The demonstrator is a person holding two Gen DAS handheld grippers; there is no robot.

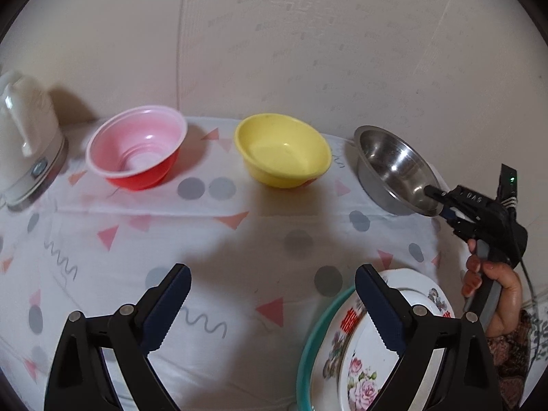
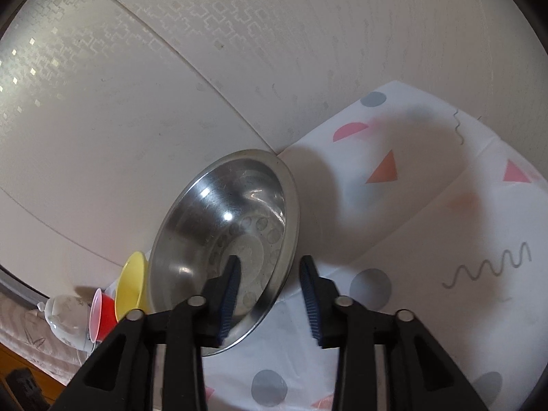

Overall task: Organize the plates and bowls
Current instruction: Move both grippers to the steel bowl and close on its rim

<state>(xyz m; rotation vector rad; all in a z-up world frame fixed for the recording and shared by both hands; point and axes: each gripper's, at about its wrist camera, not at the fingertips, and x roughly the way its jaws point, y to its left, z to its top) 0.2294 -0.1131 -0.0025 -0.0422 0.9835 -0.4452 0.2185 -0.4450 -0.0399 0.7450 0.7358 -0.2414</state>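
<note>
Three bowls stand in a row along the wall: a red bowl with a pink inside (image 1: 137, 152), a yellow bowl (image 1: 282, 152) and a steel bowl (image 1: 394, 167). My left gripper (image 1: 272, 303) is open and empty over the cloth, its right finger over a floral plate (image 1: 356, 352) lying on a teal plate (image 1: 315, 339). My right gripper (image 2: 272, 294) is open, its jaws straddling the steel bowl's (image 2: 222, 233) near rim, one finger (image 2: 229, 294) inside. It also shows in the left wrist view (image 1: 441, 202).
A white kettle (image 1: 24, 140) stands at the far left by the wall. A patterned white cloth (image 1: 239, 250) covers the table. The red (image 2: 102, 315) and yellow (image 2: 130, 281) bowls and kettle (image 2: 65, 315) line up left of the steel bowl.
</note>
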